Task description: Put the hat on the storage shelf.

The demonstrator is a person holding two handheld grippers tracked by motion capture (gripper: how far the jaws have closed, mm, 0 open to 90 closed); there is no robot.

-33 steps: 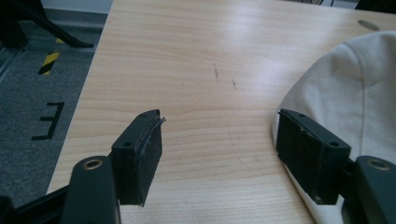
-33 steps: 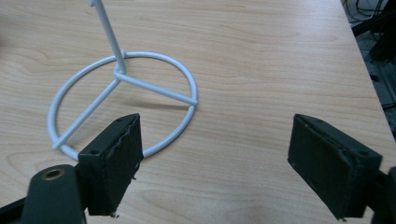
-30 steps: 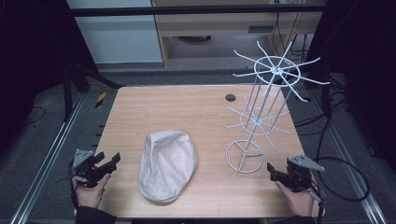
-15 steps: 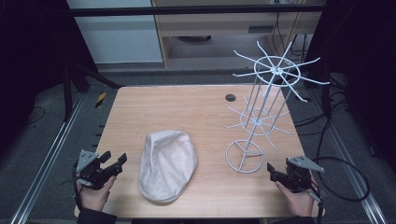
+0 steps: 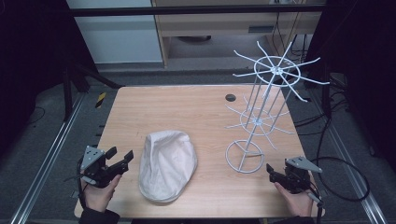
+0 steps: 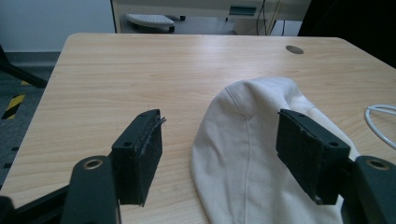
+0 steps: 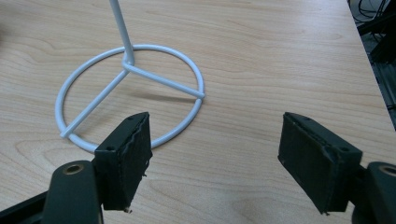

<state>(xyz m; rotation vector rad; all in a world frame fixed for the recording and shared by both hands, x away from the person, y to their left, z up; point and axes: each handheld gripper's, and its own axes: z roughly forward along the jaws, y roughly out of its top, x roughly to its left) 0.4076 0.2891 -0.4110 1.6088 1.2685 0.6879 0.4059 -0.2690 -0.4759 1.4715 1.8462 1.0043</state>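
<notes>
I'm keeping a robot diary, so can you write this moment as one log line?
left gripper: open, near cap | right gripper: open, near rack base | cap: flat on table, untouched

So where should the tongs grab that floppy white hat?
Probably the near left edge of the flat white cloth cap, coming in low from its left, where the open left tongs already point. The cap lies limp and domed, so its thin rim pinches easiest.

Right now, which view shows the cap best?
High view: the whole cap lies flat on the table, outline complete. Left gripper view shows it close between the open jaws, near end cut off.
</notes>
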